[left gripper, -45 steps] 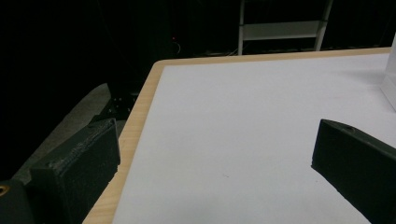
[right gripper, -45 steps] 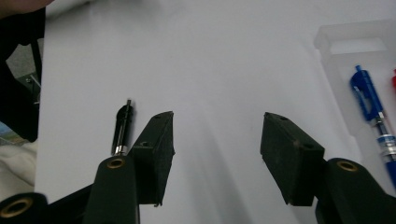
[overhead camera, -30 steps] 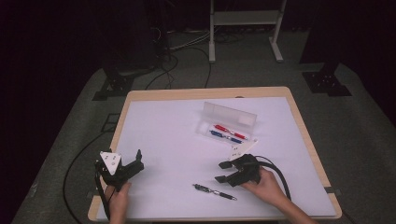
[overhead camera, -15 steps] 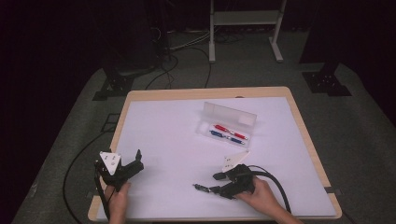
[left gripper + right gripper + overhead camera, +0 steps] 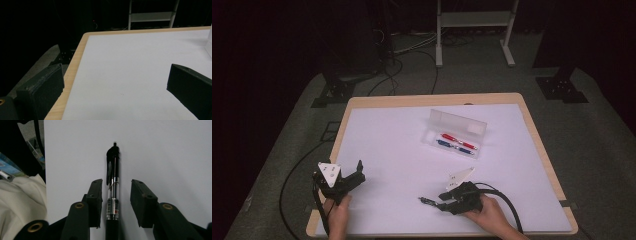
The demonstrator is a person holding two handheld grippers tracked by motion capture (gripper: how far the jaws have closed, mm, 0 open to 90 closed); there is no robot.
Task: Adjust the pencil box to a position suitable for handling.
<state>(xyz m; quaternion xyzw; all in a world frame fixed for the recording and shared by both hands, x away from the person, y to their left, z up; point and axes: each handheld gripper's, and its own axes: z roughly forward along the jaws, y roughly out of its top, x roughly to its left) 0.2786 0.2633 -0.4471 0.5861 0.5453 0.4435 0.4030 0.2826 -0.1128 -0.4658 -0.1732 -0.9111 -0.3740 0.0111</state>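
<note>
Near the table's (image 5: pixel 532 150) front edge, right hand-held gripper (image 5: pixel 114 202) low, jaws just closing around black pen (image 5: pixel 113 192), not yet pressing, left hand-held gripper (image 5: pixel 354 176) apart.

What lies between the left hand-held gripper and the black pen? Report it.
Nothing: in the high view, only bare white table top runs from the left hand-held gripper to the black pen.

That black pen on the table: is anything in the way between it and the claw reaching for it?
Nothing visible. The black pen already lies between the right gripper's jaws, which have just been closing, with small gaps on both sides and only bare table around.
</note>
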